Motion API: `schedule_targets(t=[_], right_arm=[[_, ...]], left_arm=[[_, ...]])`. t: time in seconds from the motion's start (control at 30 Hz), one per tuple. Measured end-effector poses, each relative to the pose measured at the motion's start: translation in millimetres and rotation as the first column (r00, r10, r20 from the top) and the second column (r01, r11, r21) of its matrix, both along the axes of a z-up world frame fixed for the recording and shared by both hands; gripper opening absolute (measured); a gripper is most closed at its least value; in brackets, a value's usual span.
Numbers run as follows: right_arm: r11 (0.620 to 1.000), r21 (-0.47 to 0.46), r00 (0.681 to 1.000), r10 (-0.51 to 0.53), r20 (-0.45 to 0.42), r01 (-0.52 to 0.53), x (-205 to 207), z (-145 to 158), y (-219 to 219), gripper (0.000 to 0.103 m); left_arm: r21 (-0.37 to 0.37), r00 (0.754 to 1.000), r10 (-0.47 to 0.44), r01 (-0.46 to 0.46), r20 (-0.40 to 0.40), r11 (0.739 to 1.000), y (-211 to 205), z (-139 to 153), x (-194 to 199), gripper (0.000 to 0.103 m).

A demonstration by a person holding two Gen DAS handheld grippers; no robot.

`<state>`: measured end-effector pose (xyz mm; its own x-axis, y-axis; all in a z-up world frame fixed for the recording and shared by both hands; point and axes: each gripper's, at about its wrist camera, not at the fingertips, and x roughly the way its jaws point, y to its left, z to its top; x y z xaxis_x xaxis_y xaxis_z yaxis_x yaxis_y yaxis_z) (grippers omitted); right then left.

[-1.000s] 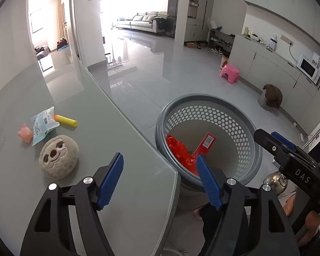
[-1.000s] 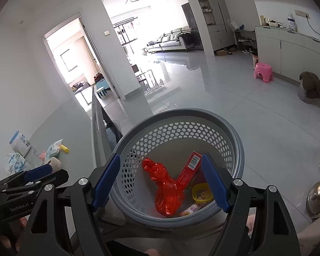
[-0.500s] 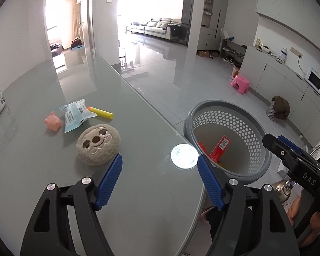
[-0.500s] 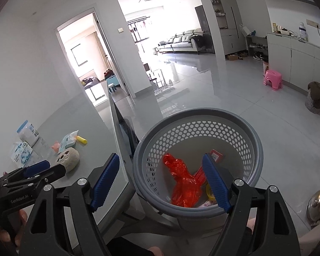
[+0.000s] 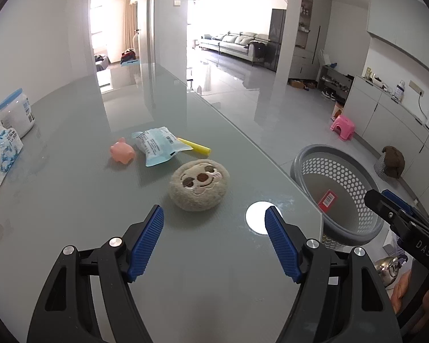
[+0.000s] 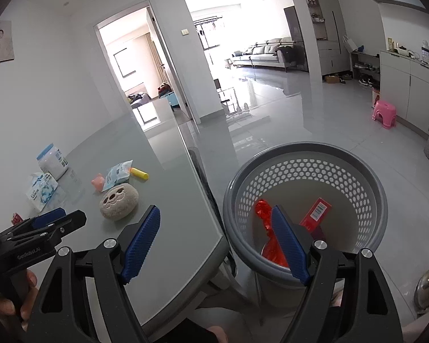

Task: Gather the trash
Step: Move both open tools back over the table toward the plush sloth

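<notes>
Left gripper (image 5: 214,223) hangs over the grey glass table (image 5: 71,200), blue pads spread wide, nothing between them. Just past its tips sits a round plush sloth face (image 5: 200,185), flat on the table. Farther out, a pale blue wrapper (image 5: 158,145) lies with a yellow tube (image 5: 196,146) touching its far edge and a small pink toy pig (image 5: 122,153) just beside it. At the table's far left stand a white jar with a blue lid (image 5: 15,113) and a tissue pack (image 5: 0,154).

Right gripper (image 6: 214,224) is also spread wide and empty, straddling the table edge and the grey perforated basket (image 6: 357,168). The basket stands on the floor close against the table's corner. Inside it: a crumpled red wrapper (image 6: 264,214) and a red box with a barcode (image 6: 317,213).

The person's hand (image 6: 11,300) grips the left tool's handle, low in the right view. A pink stool (image 6: 384,113) stands well apart, by the cabinets.
</notes>
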<state>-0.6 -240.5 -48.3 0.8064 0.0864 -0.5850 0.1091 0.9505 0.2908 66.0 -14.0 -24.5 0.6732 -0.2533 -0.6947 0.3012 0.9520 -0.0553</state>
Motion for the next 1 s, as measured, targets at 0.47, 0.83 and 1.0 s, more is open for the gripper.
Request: schedule_targets(t=[0.47,0.83,1.0], right_arm=[[0.995,-0.027,0.995,0.097,-0.032,-0.098,25.1,-8.4,52.2,0.077],[0.987,-0.051,0.987,0.149,-0.055,-0.152,49.8,-15.5,85.2,0.077],[0.983,-0.065,0.984,0.171,-0.052,-0.174,60.2,-12.6,99.0,0.077]], left_arm=[[-0.008,0.995,0.102,-0.102,-0.01,0.995,53.1,-9.7,15.1,0.074],[0.006,0.989,0.15,-0.15,0.014,0.989,87.3,-13.3,31.1,0.074],[-0.007,0.985,0.175,-0.175,0.011,0.985,105.5,-16.2,41.7,0.074]])
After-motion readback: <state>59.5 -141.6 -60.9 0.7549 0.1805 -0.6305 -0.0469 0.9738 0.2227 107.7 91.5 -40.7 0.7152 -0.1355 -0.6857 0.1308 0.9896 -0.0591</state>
